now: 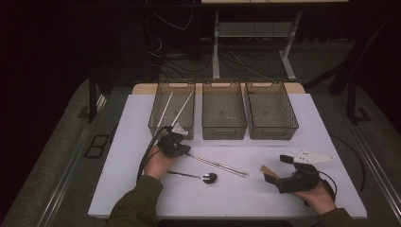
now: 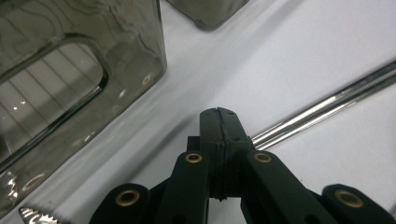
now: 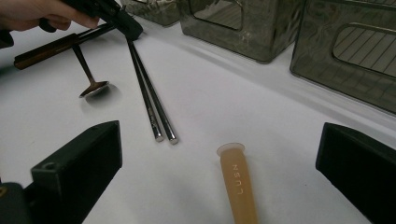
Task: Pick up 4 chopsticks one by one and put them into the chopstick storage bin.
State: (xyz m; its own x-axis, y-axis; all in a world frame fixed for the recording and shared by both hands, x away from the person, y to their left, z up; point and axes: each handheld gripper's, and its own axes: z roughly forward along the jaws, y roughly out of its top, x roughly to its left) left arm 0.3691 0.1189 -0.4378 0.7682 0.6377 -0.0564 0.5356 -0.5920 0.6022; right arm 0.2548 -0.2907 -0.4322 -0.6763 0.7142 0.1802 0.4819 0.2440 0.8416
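Note:
A pair of metal chopsticks lies side by side on the white table. My left gripper is shut, its tips over the chopsticks' far end; whether they pinch it is hidden. In the right gripper view that same gripper touches the chopsticks. A metal spoon lies just below them, bowl to the right. My right gripper stands wide open around a tan stick marked LUSN, without touching it.
Three smoky clear bins stand in a row at the back. The left bin holds two white sticks. Its corner is close to my left gripper. The table's front edge is near both forearms.

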